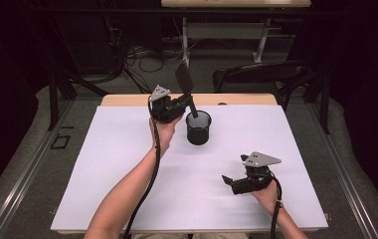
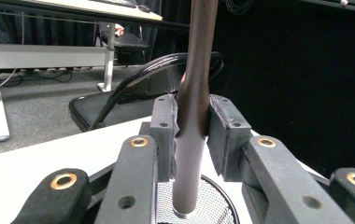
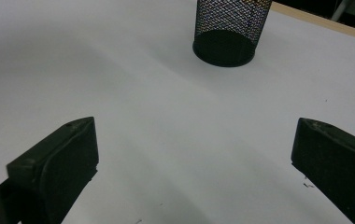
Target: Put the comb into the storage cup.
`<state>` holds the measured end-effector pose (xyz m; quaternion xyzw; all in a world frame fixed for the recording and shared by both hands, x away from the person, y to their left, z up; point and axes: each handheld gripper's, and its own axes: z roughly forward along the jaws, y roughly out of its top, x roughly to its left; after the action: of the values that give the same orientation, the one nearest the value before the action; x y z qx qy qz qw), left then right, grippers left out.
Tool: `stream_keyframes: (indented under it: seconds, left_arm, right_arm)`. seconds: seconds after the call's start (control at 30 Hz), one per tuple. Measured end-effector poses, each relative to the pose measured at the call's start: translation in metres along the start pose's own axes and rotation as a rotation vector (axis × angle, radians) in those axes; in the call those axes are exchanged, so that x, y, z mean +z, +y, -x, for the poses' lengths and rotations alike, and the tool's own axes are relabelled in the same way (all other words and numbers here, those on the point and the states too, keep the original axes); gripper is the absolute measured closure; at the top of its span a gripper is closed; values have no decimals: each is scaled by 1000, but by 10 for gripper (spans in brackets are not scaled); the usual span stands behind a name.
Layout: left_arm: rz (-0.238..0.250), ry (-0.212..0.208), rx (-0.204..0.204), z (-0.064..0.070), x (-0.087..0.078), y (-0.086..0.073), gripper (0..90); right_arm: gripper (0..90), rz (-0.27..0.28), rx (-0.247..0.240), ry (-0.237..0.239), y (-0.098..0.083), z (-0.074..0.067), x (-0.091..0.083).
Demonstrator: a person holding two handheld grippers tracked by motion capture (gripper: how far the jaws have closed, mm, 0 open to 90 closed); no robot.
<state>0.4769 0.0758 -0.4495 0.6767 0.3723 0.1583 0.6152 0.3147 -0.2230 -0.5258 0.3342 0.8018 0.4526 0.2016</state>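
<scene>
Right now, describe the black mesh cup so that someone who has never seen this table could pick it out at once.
Start at the white table and look toward its far edge, just right of the middle. There the black mesh cup stands upright, beside the left claw, which holds a dark spatula handle-down into it. It is the one round, see-through wire container resting on the sheet.

The left gripper [image 1: 186, 102] holds a dark spatula [image 1: 187, 88] upright in a mesh cup [image 1: 198, 128] on the worktop [image 1: 127, 164].

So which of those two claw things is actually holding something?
The left gripper, up by the black mesh cup: its jaws clamp a dark spatula handle. The right gripper rests open, with nothing between its jaws.
</scene>
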Motion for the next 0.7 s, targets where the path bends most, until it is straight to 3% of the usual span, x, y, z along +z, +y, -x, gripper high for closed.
stream_keyframes:
  seconds: [0.7]
  left_arm:
    - [-45, 13, 6, 2, 9, -15, 727]
  right_arm:
    - [5, -4, -7, 1, 0, 0, 0]
